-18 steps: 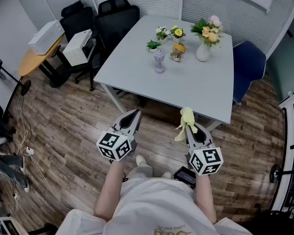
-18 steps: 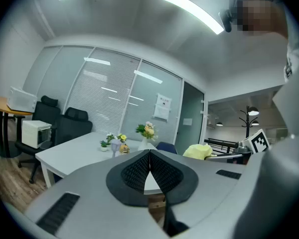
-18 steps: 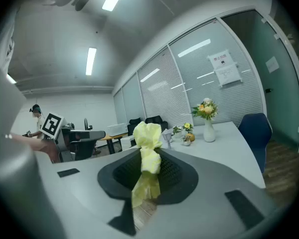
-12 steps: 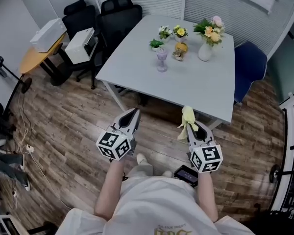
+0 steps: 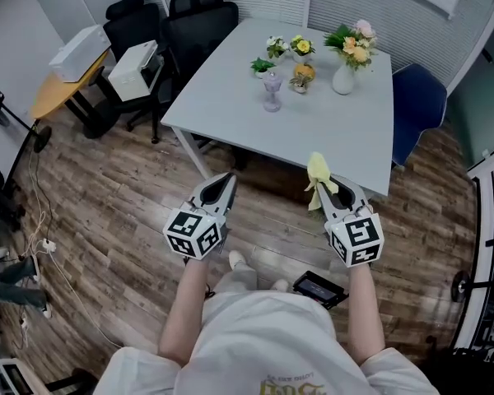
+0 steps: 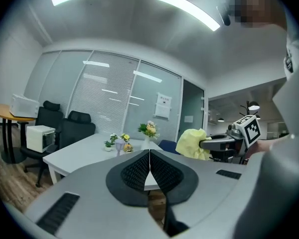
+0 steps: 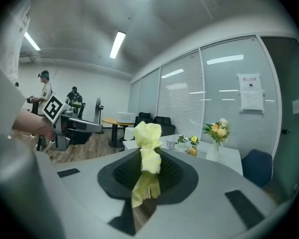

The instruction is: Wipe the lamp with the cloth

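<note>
The lamp (image 5: 272, 91) is a small pale-purple stand among little potted flowers on the white table (image 5: 230, 113); it also shows far off in the left gripper view (image 6: 119, 144) and the right gripper view (image 7: 171, 143). My right gripper (image 5: 323, 189) is shut on a yellow cloth (image 5: 319, 174), which bunches up above the jaws (image 7: 148, 136), just short of the table's near edge. My left gripper (image 5: 227, 183) hangs over the wooden floor beside it, shut with nothing in it (image 6: 149, 151). Both are well short of the lamp.
A white vase of flowers (image 5: 346, 64) stands at the table's far right. Black chairs (image 5: 189, 23) are at its left, a blue chair (image 5: 416, 105) at its right. White boxes (image 5: 132, 68) sit further left. A dark flat device (image 5: 319, 289) lies by my feet.
Both grippers have come forward toward the table. The right one, still holding the cloth, has moved up and slightly right, and the cloth now reaches the table's near edge.
</note>
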The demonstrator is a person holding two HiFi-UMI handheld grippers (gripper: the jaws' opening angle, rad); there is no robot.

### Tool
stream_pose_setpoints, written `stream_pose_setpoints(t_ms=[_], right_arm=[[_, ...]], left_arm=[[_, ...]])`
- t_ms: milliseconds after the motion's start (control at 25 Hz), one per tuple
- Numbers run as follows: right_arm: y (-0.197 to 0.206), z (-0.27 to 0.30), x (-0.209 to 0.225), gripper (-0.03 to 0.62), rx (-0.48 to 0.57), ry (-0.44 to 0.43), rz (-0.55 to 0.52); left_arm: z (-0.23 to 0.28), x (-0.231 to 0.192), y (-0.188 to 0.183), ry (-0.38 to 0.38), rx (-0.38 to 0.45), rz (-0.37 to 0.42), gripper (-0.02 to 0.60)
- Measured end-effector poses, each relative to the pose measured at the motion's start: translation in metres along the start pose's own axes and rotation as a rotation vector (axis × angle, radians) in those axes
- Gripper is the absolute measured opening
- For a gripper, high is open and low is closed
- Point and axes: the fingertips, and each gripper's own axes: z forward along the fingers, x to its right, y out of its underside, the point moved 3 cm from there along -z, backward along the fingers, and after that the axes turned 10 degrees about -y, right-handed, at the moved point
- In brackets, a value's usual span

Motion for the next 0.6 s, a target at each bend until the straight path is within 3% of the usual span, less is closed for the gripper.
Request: stream_pose_setpoints(t_ms=[120,280,400,600], right_arm=[[-0.018,0.005,0.004,0.074,0.021,-0.018,-0.044],[-0.034,0.013,0.008,0.075,0.073,-0.034,-0.023],[-0.041,0.025,0.012,0.075,0.07,-0.069,-0.032],[-0.039,0.043,0.023,0.075,0.109,-0.044,0.048]], left_arm=[[0.005,-0.001,-0.005,-0.01,-0.009,0.025,0.004],[0.011,-0.003,-0.016,-0.004,0.004,0.037,0.005],[0.021,-0.007,-0.024,0.017,-0.004,0.033,0.168],[0.043,-0.022,-0.023,0.009,-0.01,0.027,0.21]])
